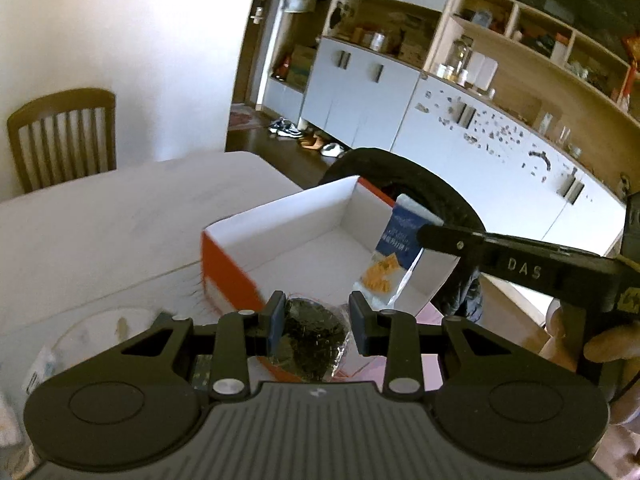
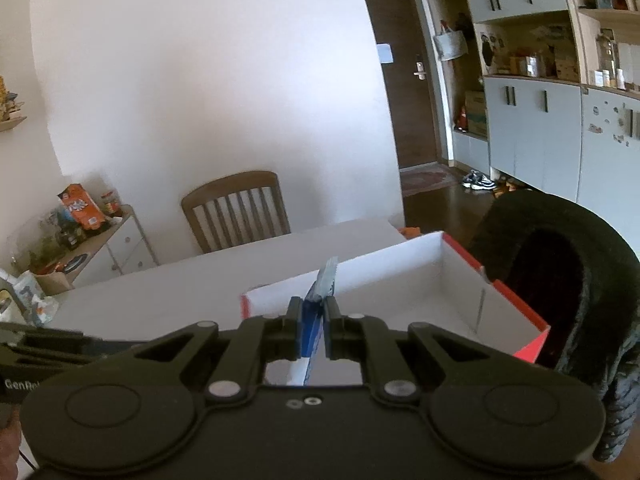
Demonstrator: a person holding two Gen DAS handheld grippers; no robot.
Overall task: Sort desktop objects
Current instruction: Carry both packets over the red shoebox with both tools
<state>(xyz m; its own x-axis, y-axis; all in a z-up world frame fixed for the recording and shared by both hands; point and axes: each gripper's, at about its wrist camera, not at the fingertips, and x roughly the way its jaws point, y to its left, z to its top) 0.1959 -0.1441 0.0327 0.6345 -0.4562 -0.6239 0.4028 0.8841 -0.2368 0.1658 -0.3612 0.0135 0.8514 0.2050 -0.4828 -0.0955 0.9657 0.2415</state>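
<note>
- Progress looks early to middling: the orange-and-white cardboard box [image 1: 280, 240] on the white table [image 1: 100, 216] shows a bare floor, and you have two items in hand, neither released into it yet.
- Your left gripper [image 1: 316, 320] is part-way closed on a round, dark snack pack in clear wrap [image 1: 312, 340]; it sits between the pads at the box's near wall, just short of the opening.
- Your right gripper [image 2: 314, 328] is fully closed on a blue-and-white snack packet [image 2: 316, 312]. In the left wrist view that packet [image 1: 394, 252] hangs over the box's right side, above the inside.
- Packet orientation: its long axis runs near upright with a lean, top edge up and away from you, printed face towards the left camera; the right camera sees it edge-on.
- What is left, as I judge it: lower each item, release, and then fetch whatever remains; a clear container [image 1: 80, 344] at the left is too blurred to name.
</note>
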